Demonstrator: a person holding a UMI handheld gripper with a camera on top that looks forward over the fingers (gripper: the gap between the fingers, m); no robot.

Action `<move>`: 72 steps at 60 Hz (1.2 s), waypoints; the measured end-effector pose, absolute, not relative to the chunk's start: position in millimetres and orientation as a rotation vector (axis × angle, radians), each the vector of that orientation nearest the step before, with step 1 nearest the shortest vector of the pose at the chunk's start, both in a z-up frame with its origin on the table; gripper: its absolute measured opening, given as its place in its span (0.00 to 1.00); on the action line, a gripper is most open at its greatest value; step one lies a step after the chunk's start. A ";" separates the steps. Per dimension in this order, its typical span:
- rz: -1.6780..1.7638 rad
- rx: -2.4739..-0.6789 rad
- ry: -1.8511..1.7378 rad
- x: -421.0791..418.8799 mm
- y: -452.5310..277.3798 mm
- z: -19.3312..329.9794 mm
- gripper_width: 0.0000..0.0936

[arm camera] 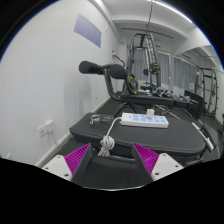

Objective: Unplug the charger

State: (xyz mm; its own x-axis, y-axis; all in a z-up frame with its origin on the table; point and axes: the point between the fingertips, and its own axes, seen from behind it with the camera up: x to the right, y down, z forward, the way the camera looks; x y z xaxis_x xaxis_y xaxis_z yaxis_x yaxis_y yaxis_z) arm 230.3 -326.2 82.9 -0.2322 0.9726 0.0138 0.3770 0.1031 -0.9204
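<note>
White walls surround a dark table (110, 135) holding a white power strip (146, 121); no writing legible; gripper (112, 158) fingers apart.

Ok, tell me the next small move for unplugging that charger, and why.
Probably ease the gripper forward toward the white power strip. The fingers are open, their pads holding nothing, and the strip lies just beyond them on the dark surface, with a white cable running back toward the fingers. Which plug is the charger's cannot be told yet.
</note>
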 end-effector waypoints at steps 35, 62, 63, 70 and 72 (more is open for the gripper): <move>0.991 -1.441 -1.537 160.2 -207.2 86.1 0.92; 0.978 -1.438 -1.448 42.7 -169.4 84.4 0.92; 0.976 -1.439 -1.447 37.3 -168.6 83.1 0.92; 0.994 -1.467 -1.428 -1.7 -166.6 74.7 0.92; 1.000 -1.477 -1.423 -11.5 -165.3 72.5 0.92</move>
